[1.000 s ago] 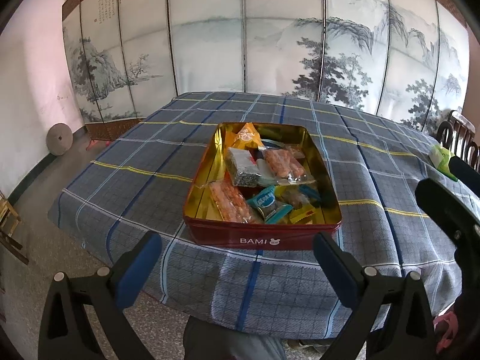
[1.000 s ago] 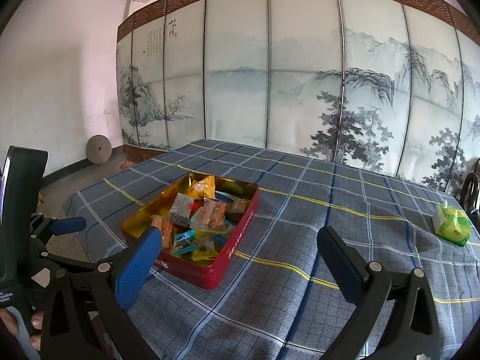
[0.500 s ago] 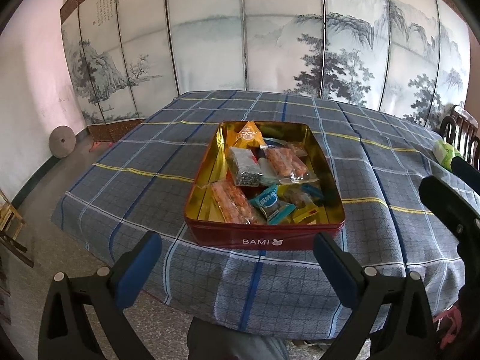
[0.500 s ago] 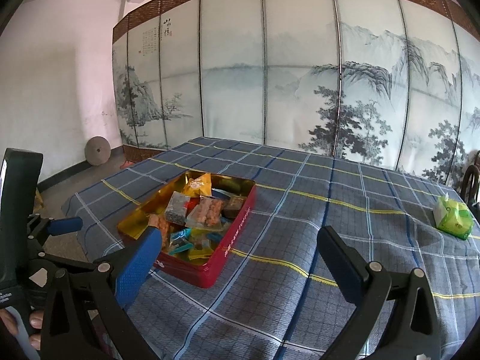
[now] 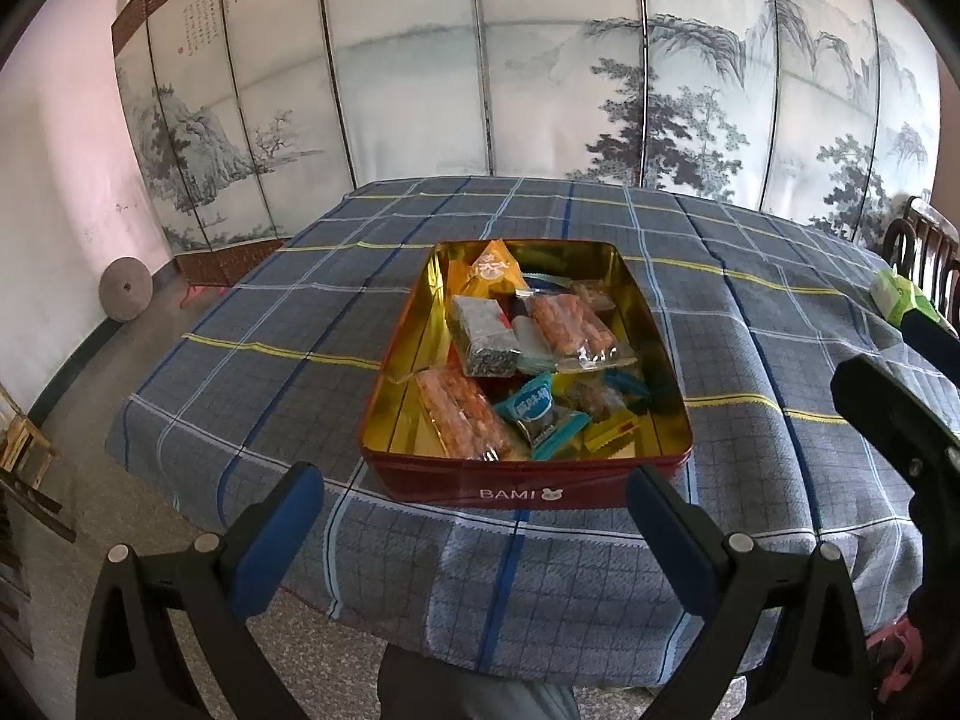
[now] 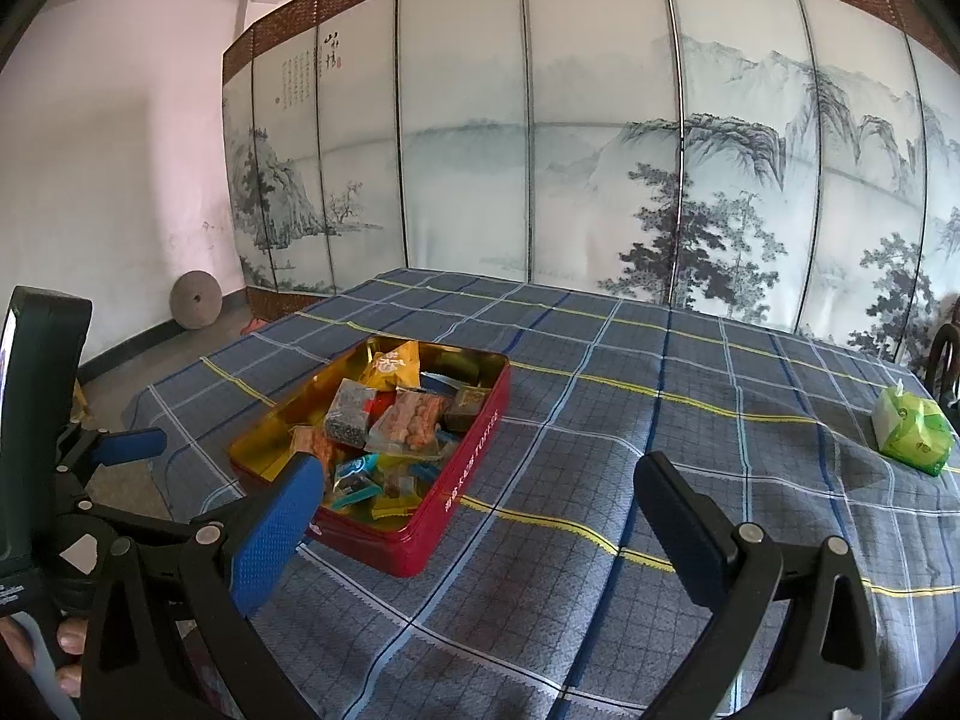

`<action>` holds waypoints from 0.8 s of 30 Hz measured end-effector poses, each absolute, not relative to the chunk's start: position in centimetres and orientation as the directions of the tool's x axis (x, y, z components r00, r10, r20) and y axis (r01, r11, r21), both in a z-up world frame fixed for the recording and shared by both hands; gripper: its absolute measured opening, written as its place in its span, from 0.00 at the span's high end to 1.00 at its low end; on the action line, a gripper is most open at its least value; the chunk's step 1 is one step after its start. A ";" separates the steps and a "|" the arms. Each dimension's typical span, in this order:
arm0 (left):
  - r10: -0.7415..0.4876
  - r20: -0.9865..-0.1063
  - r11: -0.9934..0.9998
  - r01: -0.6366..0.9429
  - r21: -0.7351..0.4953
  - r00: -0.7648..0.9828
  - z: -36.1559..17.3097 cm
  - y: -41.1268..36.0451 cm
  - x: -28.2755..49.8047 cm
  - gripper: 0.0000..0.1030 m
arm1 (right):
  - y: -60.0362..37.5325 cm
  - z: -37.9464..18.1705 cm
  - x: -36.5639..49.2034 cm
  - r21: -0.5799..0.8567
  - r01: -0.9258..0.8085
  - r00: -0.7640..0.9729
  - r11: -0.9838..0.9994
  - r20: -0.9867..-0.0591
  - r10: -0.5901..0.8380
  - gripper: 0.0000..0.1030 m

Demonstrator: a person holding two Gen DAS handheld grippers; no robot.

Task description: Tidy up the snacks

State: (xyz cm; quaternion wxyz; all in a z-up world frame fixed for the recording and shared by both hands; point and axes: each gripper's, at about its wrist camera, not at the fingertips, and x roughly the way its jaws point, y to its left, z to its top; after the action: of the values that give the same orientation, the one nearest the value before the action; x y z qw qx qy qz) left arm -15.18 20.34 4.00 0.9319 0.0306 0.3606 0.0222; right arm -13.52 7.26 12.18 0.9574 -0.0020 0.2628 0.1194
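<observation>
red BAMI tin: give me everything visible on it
The red tin is a shallow rectangular metal box with rounded corners and no lid on it. Its inside is shiny gold, and its near wall reads "BAMI" in white beside a small rabbit mark. Gold lettering runs along one long side in the right wrist view. It sits flat on the plaid tablecloth near the table's front edge, loosely filled with wrapped snacks. Neither gripper touches it.

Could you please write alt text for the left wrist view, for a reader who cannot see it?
An open red tin with a gold lining, filled with wrapped snacks, sits near the front edge of a table under a blue plaid cloth. The open left gripper hovers before it, holding nothing; a painted landscape screen stands behind.
</observation>
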 end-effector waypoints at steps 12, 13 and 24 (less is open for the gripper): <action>0.060 -0.680 0.997 -0.016 0.071 0.731 4.0 20.4 -14.7 0.00 | 7.1 12.0 -13.1 0.059 -0.231 0.827 0.971 -0.514 0.228 0.00; 0.059 -0.682 0.997 -0.015 0.071 0.729 4.0 20.4 -14.6 0.00 | 7.0 12.0 -13.0 0.059 -0.231 0.827 0.971 -0.514 0.228 0.00; 0.059 -0.690 0.998 -0.016 0.068 0.722 3.4 20.6 -14.0 0.00 | 7.1 11.9 -12.8 0.057 -0.237 0.821 0.970 -0.522 0.231 0.00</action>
State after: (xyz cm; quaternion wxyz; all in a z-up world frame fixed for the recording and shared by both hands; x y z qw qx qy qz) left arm -14.00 20.60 3.39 0.9274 0.0286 0.3725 0.0202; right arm -12.83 7.08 11.88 0.9542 -0.0052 0.2728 0.1228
